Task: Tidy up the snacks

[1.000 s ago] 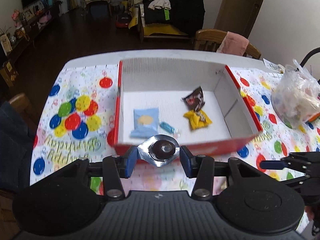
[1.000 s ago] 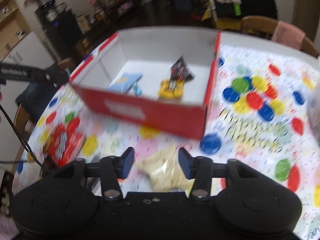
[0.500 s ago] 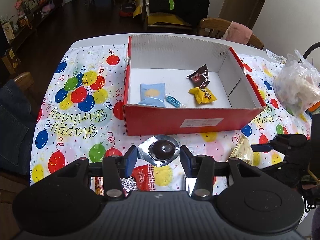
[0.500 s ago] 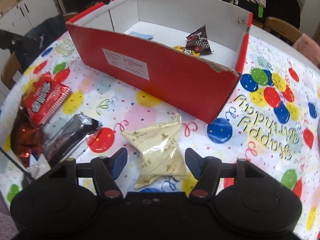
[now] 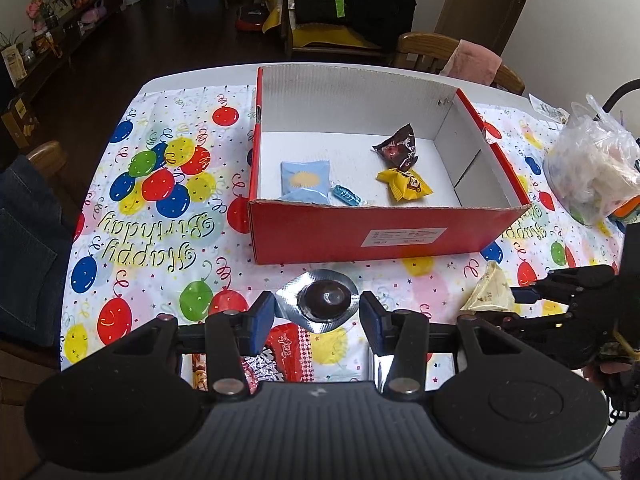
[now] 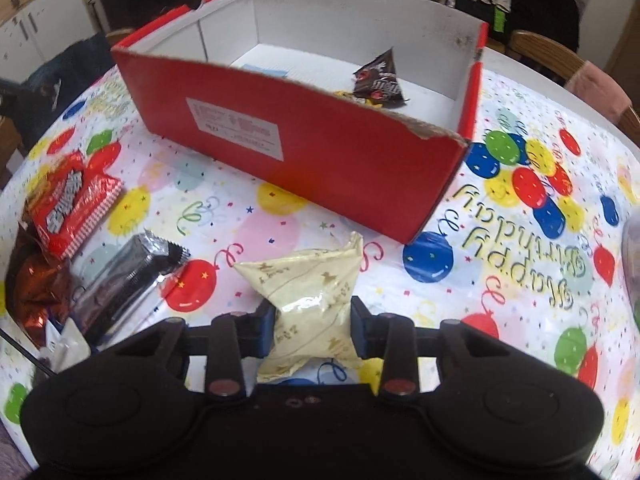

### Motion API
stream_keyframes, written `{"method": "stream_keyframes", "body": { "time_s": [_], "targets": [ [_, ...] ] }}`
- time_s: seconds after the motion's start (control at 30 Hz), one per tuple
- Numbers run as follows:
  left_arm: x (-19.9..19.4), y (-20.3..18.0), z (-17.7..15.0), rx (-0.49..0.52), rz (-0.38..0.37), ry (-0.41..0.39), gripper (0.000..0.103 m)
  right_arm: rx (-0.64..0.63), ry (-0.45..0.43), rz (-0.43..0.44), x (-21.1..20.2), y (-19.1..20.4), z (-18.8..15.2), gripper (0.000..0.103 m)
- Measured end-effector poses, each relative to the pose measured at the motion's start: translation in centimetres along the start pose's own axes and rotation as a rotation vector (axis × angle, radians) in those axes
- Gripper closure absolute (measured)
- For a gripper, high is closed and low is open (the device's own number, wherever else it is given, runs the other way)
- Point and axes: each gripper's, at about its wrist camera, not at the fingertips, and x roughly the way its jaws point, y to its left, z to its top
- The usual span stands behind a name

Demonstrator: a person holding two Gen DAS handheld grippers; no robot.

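Note:
A red cardboard box (image 5: 360, 236) with a white inside stands on the balloon-print tablecloth. It holds a blue packet (image 5: 305, 178), a small teal candy (image 5: 346, 196), a yellow packet (image 5: 404, 186) and a brown packet (image 5: 398, 148). My left gripper (image 5: 317, 312) is shut on a round chocolate in silver foil (image 5: 320, 300), in front of the box's near wall. My right gripper (image 6: 312, 330) is low over the cloth. Its jaws are closing and pinch a cream-yellow packet (image 6: 308, 292) between the pads. The left wrist view shows that packet (image 5: 490, 290) at the right.
Left of the cream packet lie a red snack pack (image 6: 72, 200), a silver-black bar (image 6: 128, 276) and a red-brown foil pack (image 6: 36, 288). A clear plastic bag (image 5: 592, 172) of snacks sits at the table's right. Wooden chairs stand around the table.
The left gripper drew back from over the box to the cloth in front of it, still holding the foil chocolate. The right gripper sank over the cream packet and its jaws narrowed onto it.

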Motion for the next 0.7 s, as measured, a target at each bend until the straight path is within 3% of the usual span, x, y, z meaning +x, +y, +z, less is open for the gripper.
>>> {"method": "stream_keyframes", "body": {
  "time_s": [0.33, 0.57, 0.7],
  "targets": [
    [-1.0, 0.1, 1.2, -0.004, -0.021, -0.041, 0.057, 0.097, -0.147, 0.048, -6.5, -0.2, 1.7, 0.067],
    [-1.7, -0.4, 4.2, 0.005, -0.027, -0.093, 0.057, 0.204, -0.266, 0.081, -9.8, -1.5, 5.0, 0.067],
    [-1.1, -0.6, 6.4, -0.004, -0.029, -0.095, 0.057, 0.255, -0.281, 0.086, -9.8, -2.3, 7.4, 0.067]
  ]
}}
